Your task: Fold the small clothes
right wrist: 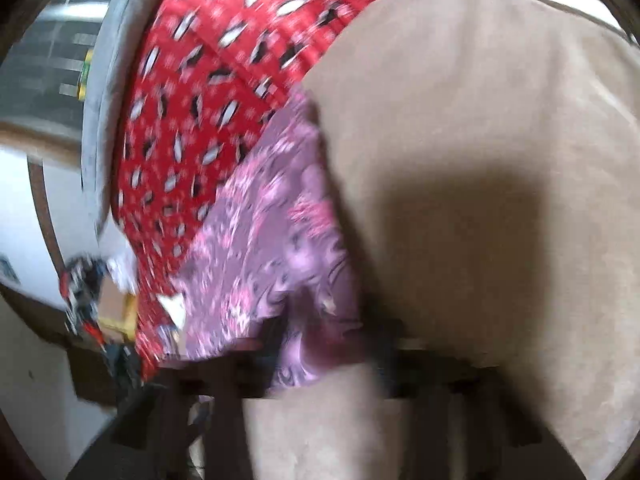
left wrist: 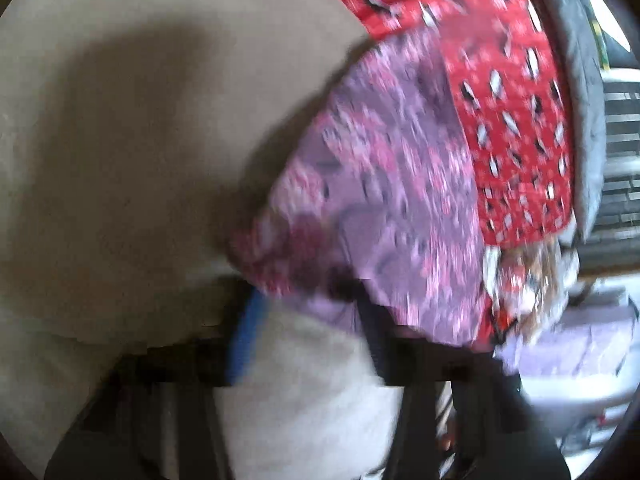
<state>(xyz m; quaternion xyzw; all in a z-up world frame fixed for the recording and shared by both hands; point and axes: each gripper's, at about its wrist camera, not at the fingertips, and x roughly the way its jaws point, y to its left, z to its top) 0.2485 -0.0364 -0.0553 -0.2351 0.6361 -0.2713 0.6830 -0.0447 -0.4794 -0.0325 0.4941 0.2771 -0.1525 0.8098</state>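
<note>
On beige surface | both jaws nearly closed, pinching purple floral garment | frames blurred

Soft matt printed purple garment and red penguin-print cloth lie on a matt beige fabric surface.

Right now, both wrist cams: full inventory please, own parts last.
purple patterned garment: 1, lilac with pink print, on the beige surface, its near edge at both grippers, partly over the red cloth
red penguin-print cloth: 1, red with black and white, beyond the purple garment
beige surface: 1, tan, under everything
grey padded edge: 1, grey, along the far side of the red cloth
clutter past the edge: blurred, cannot tell what
left gripper: 1, black with a blue strip, near edge of garment, blurred
right gripper: 1, black, garment edge between its fingers, blurred
</note>
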